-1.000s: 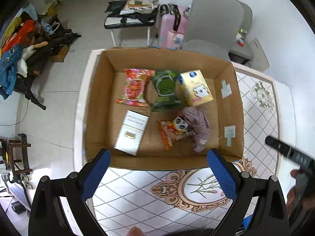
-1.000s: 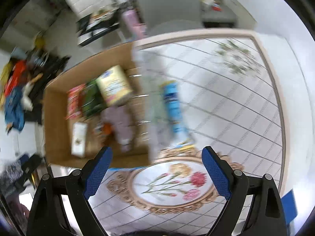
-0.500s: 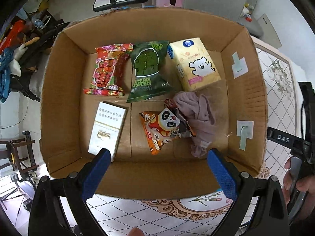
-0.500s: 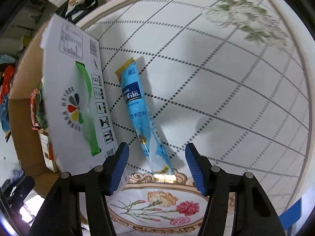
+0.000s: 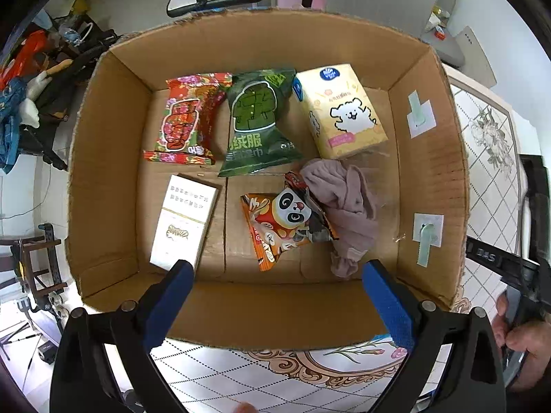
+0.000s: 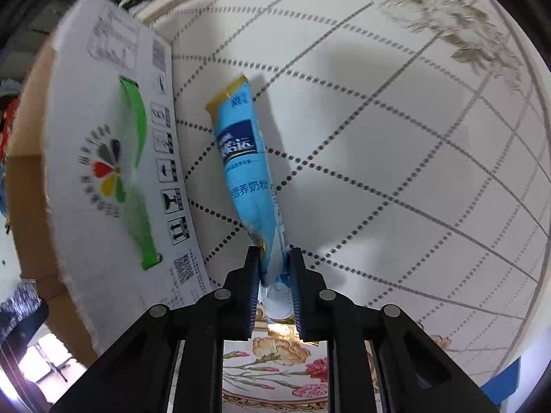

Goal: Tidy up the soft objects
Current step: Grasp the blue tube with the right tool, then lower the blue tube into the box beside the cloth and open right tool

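Only the left wrist view looks into the cardboard box [image 5: 103, 179]. Across its floor lie a white carton [image 5: 184, 222], a red floral snack packet [image 5: 187, 120], a green packet [image 5: 260, 122], an orange panda snack bag [image 5: 287, 223], a mauve cloth [image 5: 346, 203] bunched against it, and a yellow tissue pack [image 5: 339, 113]. The left gripper [image 5: 275, 304] hovers at the near wall, blue pads spread wide and holding nothing.

Only the right wrist view shows the box's white printed outer side [image 6: 113, 179] and, just beside it on the patterned tablecloth [image 6: 396, 158], a light-blue stick sachet [image 6: 249, 172]. The right gripper [image 6: 273, 277] is clamped on the sachet's near end.
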A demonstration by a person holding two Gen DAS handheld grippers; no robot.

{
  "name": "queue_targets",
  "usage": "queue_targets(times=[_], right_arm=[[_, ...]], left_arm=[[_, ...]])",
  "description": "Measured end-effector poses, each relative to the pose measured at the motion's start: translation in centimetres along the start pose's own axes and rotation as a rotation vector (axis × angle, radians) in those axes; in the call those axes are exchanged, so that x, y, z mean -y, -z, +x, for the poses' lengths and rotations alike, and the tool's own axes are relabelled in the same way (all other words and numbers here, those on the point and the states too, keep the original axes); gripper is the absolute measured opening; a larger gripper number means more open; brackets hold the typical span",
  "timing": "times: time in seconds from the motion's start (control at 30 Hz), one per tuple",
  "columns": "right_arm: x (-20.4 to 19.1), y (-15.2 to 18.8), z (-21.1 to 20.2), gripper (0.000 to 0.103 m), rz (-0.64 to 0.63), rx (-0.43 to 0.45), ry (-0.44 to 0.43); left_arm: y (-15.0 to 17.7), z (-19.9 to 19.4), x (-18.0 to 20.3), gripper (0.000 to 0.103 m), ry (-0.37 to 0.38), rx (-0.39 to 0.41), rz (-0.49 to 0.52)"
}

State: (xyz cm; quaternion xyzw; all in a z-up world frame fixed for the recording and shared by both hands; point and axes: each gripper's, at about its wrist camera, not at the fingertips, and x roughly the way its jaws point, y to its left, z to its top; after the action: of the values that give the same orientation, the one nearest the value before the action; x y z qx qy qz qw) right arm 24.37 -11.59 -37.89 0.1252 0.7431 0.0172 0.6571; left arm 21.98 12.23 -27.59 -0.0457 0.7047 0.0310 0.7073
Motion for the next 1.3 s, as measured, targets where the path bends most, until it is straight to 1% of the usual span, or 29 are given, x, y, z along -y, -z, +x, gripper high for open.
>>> queue_targets(times=[0.17,0.27,0.43,0.53,0.6,0.73,0.83,0.93,1.07,1.1,1.13,1.17,1.23,1.27,1.3], right_arm=[[-0.5,2.0,-6.6,0.013,0.004,0.119,-0.06],[-1.9,3.2,-11.1,0.013,-0.038,0.201,-0.083],[-6.1,4.3,-18.6,0.013,-0.118,0.315,-0.13],[-8.8,4.7,-20.6,0.013,-0.163,0.35,-0.134],[-10.2,4.8,-20.7,0.013,-0.183,0.356,-0.125],[-12.5,4.0,-18.1,0.013,-0.187,0.334,-0.106],[-13.2,3.1,-15.2,0.013,-0.189,0.312,-0.08],[-13.9,2.4,-13.1,0.013,-0.204,0.308,-0.038],[-14.2,1.6,-11.5,0.014,-0.223,0.307,0.012],[-14.3,1.2,-10.8,0.015,-0.234,0.279,0.03],[-14.3,1.1,-10.4,0.016,-0.228,0.26,0.033],[-14.1,1.0,-10.0,0.02,-0.22,0.245,0.025],[-13.9,1.1,-9.8,0.026,-0.213,0.247,0.03],[-13.8,1.2,-9.8,0.035,-0.213,0.246,0.036],[-13.7,1.2,-9.9,0.041,-0.208,0.243,0.033]], left_arm=[[0.6,-2.6,-0.1,0.101,0.024,0.044,-0.016],[0.9,-4.4,0.0,0.101,0.038,0.073,-0.016],[0.8,-6.9,-0.2,0.101,0.053,0.118,-0.012],[0.2,-7.5,-0.5,0.101,0.049,0.131,-0.011],[-0.1,-7.5,-0.7,0.101,0.048,0.133,-0.01],[-1.0,-6.9,-1.5,0.101,0.041,0.131,-0.011],[-1.8,-6.0,-2.2,0.101,0.038,0.116,-0.012],[-2.4,-5.2,-2.7,0.101,0.02,0.108,-0.001],[-2.9,-4.8,-3.2,0.101,0.012,0.104,0.0],[-3.0,-4.7,-3.2,0.101,0.012,0.103,-0.002],[-3.1,-4.8,-3.3,0.101,0.014,0.103,-0.002],[-3.1,-4.8,-3.3,0.101,0.018,0.103,-0.001],[-3.2,-4.9,-3.4,0.1,0.018,0.103,0.002],[-3.2,-5.0,-3.3,0.1,0.019,0.105,0.007],[-3.2,-5.0,-3.3,0.1,0.018,0.106,0.009]])
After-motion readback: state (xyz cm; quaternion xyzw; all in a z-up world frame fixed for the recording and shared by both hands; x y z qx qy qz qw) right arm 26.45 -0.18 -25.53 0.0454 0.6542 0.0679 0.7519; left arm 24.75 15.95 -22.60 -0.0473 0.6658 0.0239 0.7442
